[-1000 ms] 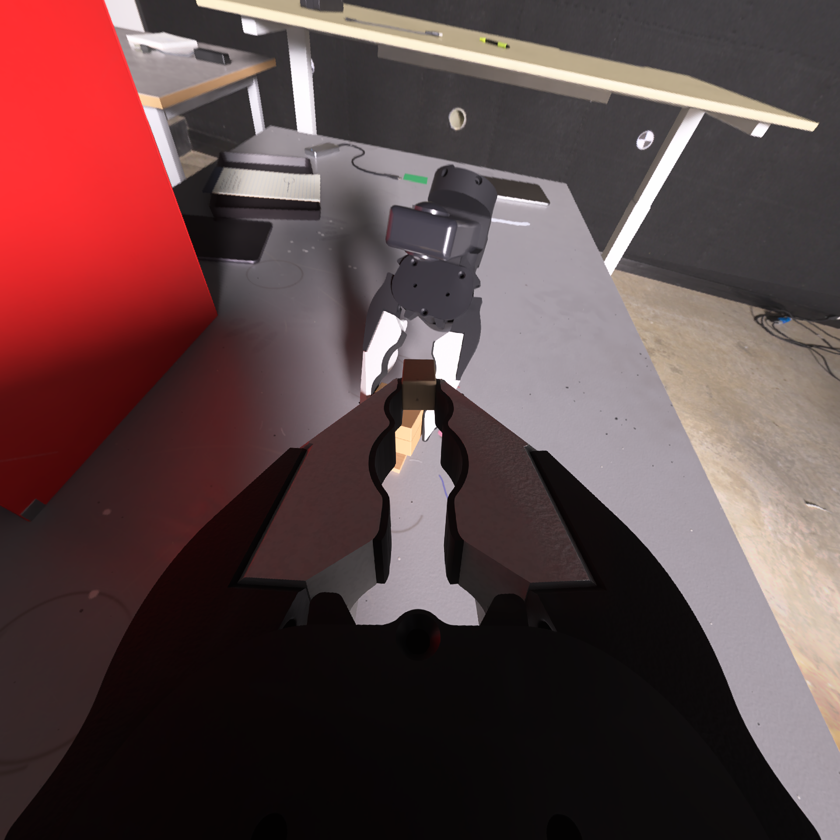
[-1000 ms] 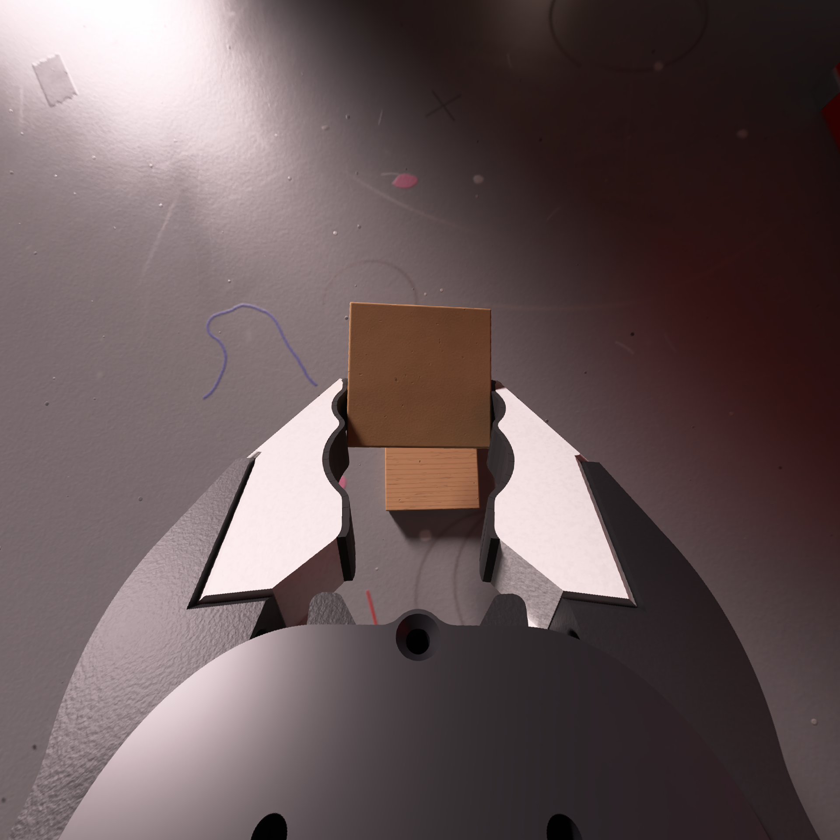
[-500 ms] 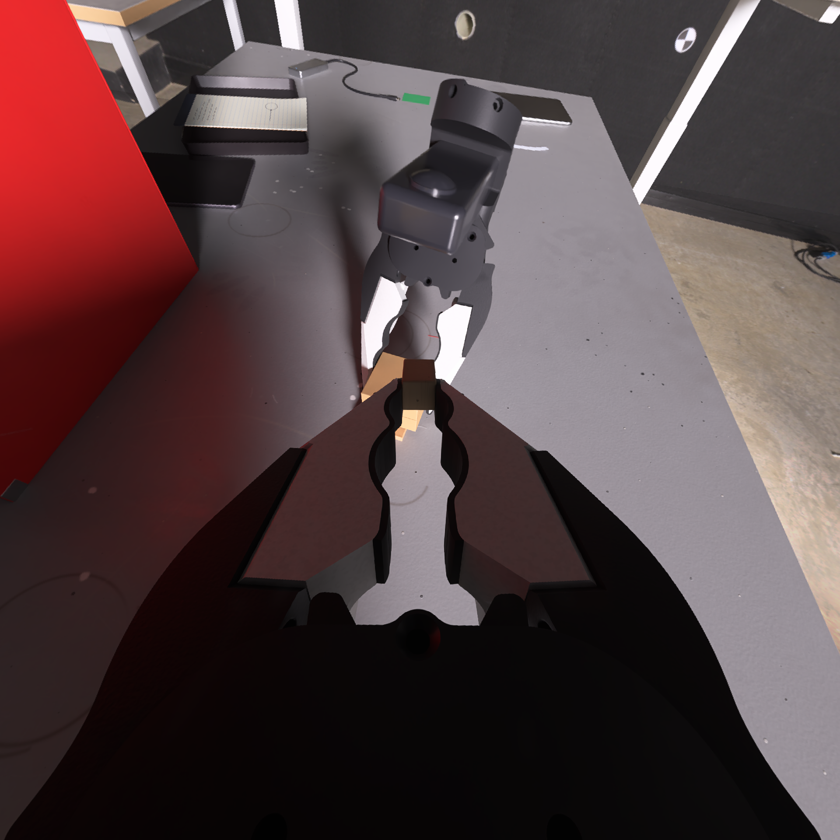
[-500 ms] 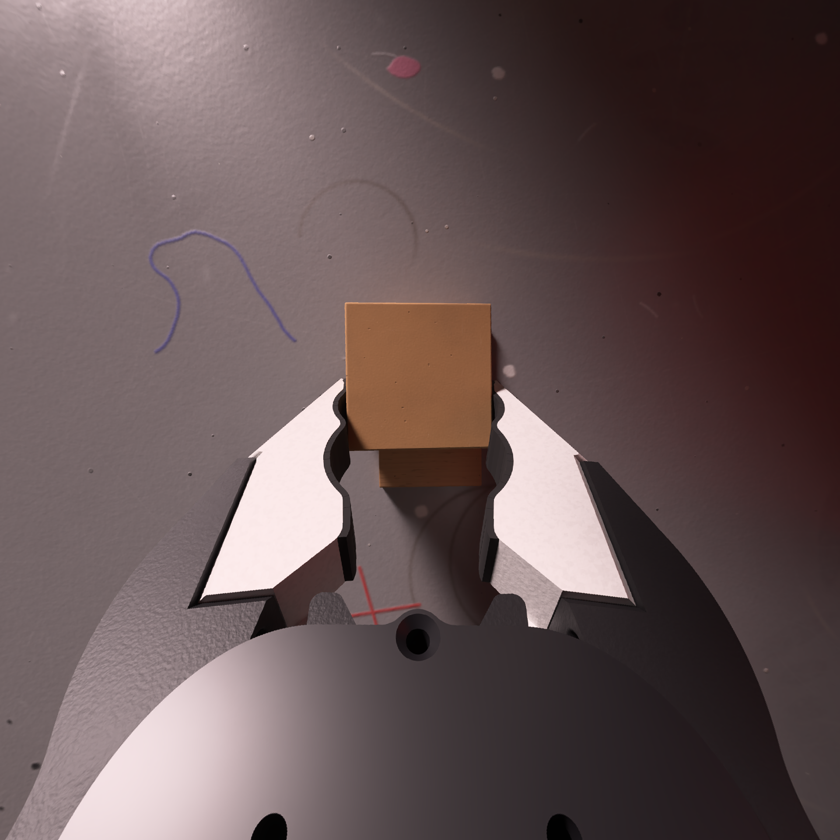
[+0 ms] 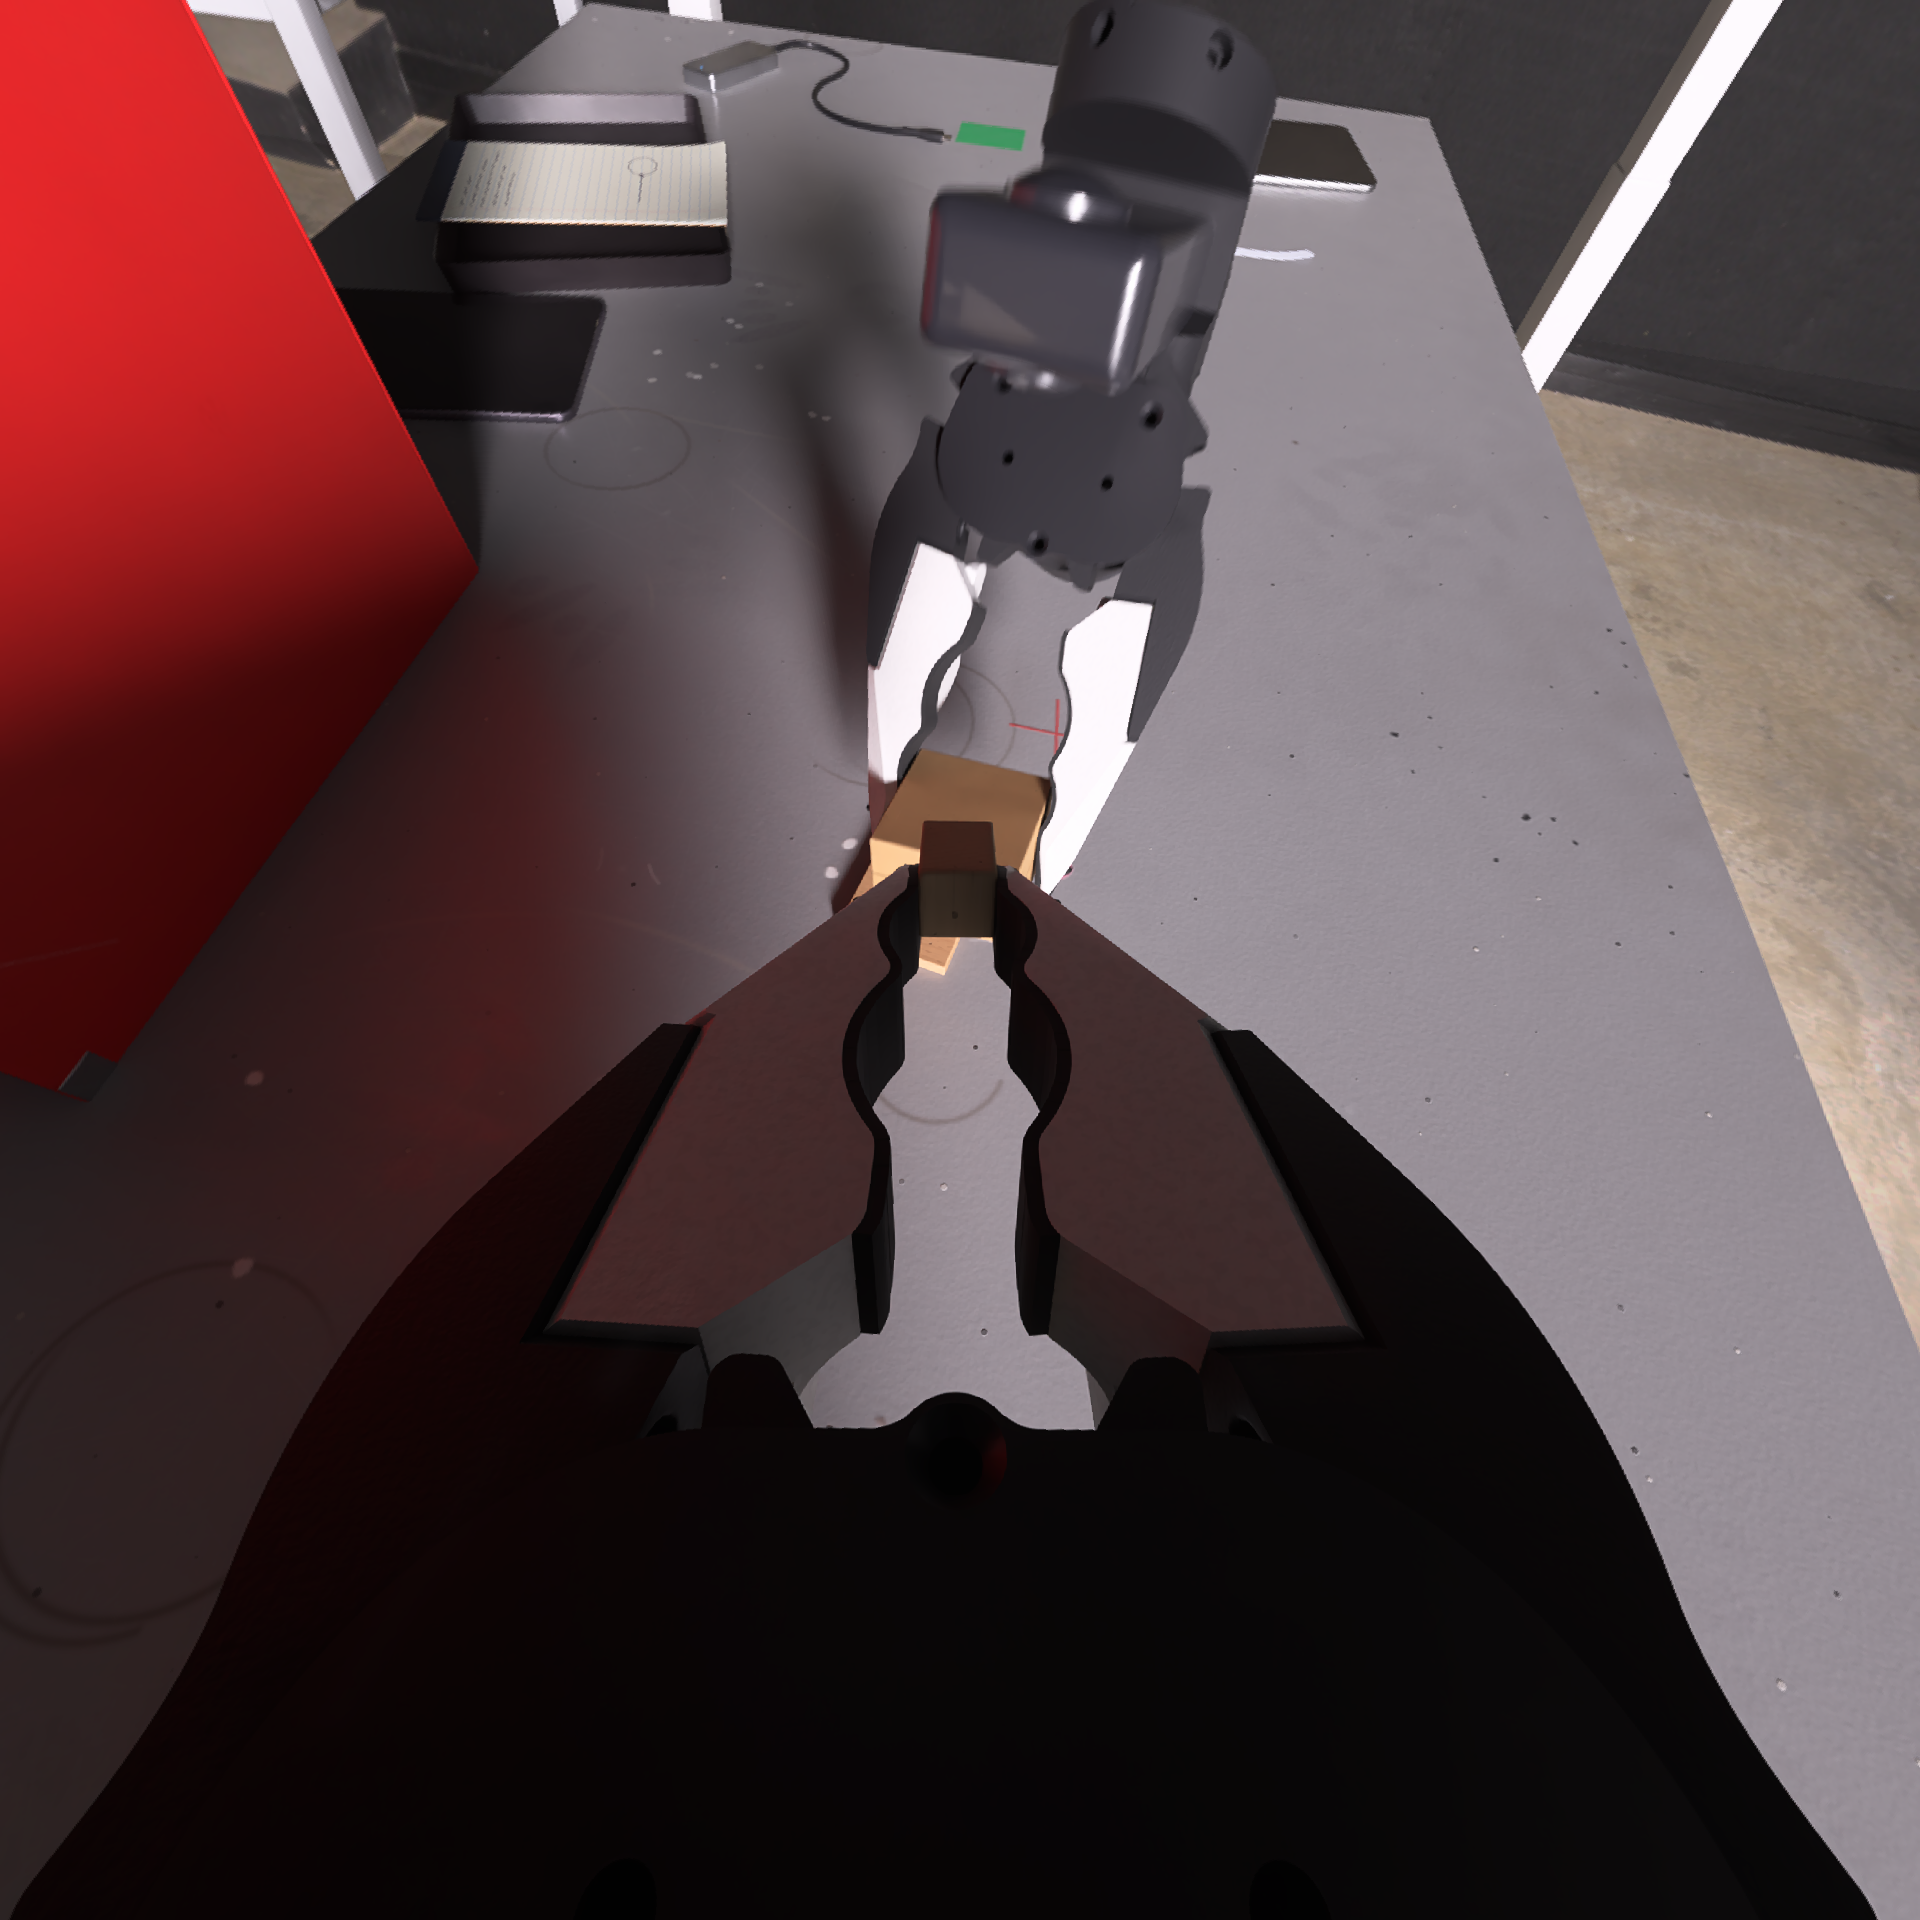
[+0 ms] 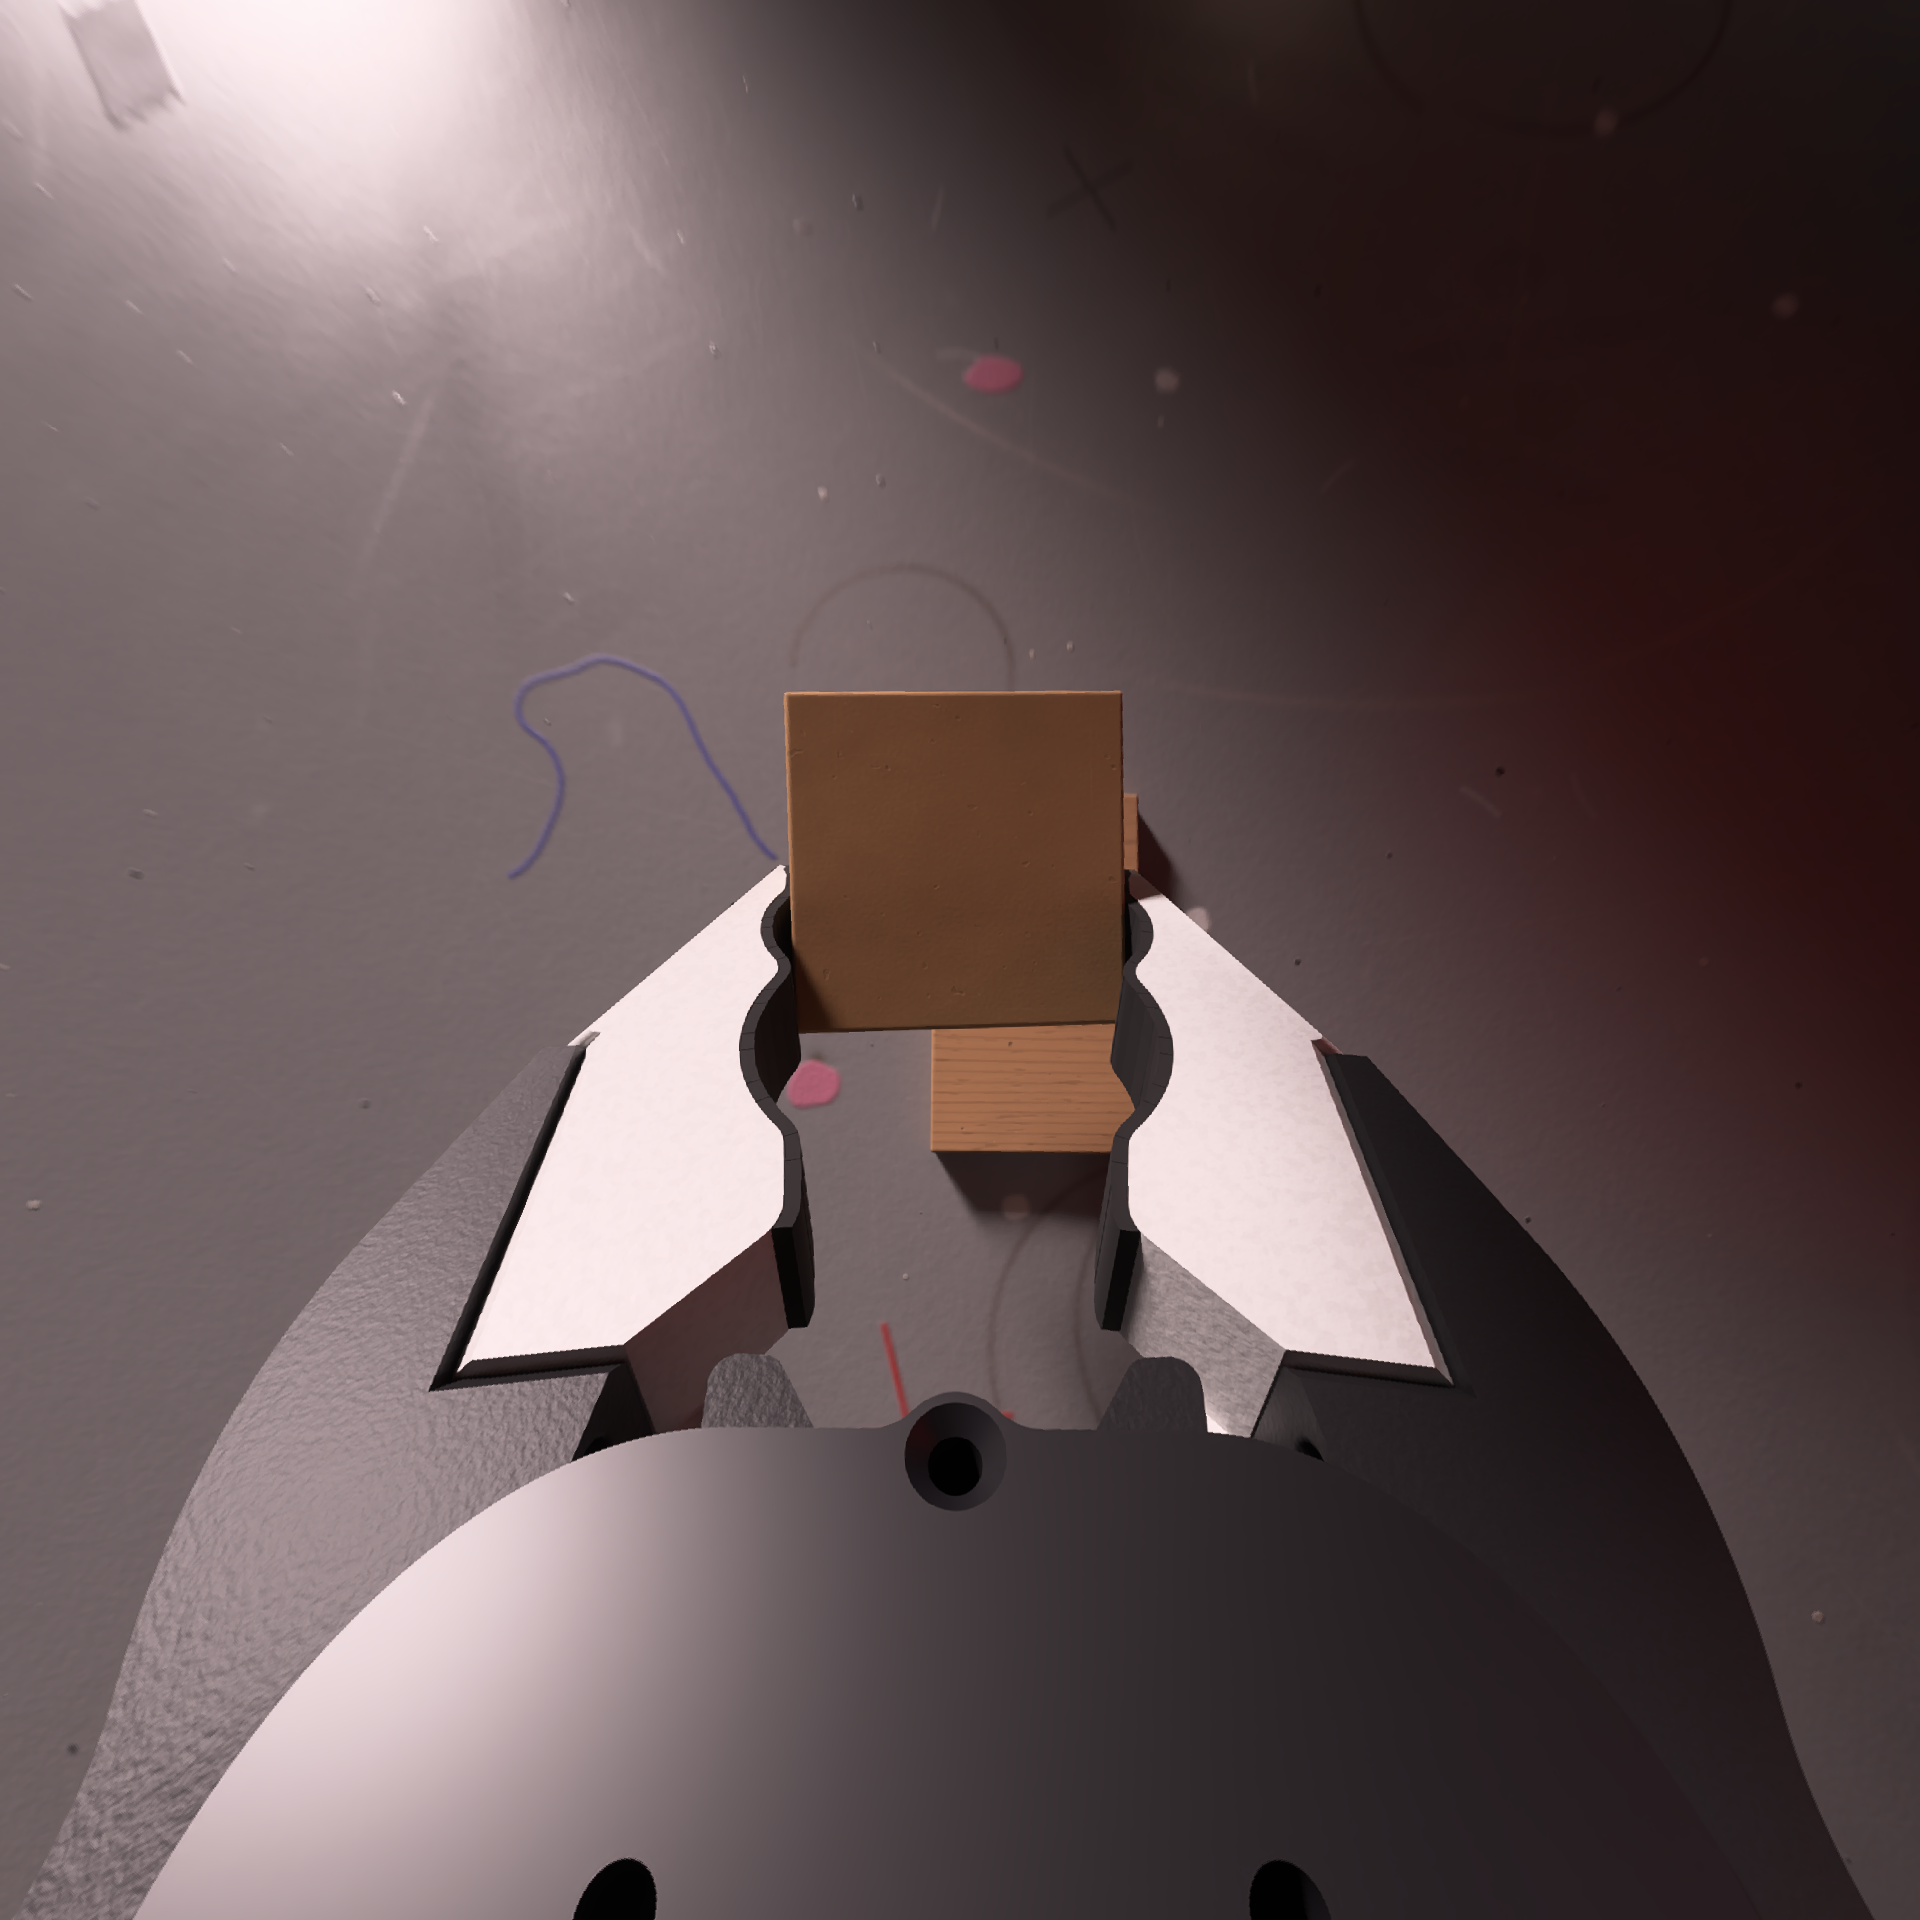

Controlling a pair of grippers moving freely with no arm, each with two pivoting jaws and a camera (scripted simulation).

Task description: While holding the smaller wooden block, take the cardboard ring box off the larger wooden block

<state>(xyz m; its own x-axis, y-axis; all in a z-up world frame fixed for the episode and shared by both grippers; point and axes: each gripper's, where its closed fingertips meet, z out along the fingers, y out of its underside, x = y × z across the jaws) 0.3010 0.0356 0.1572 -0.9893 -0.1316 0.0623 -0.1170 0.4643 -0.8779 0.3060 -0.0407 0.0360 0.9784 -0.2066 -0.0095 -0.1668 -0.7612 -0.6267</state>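
Small block (image 5: 956, 902) gripped by left gripper (image 5: 954, 914); box (image 6: 954, 860) clamped in right gripper (image 6: 956, 935) — apparently lifted clear of large block (image 6: 1023, 1089) — set-down remaining.

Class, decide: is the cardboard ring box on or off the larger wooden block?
Off. The right gripper holds the cardboard ring box raised, offset from the larger wooden block lying on the table below.

We record matt, faintly speckled cardboard on the ring box (image 6: 951, 862), fine straight grain on the larger wooden block (image 6: 1023, 1091), pale paper-like pads (image 6: 665, 1122) on a pebbled grey right gripper (image 6: 954, 883), and a scuffed, semi-gloss tabletop (image 6: 416, 520).
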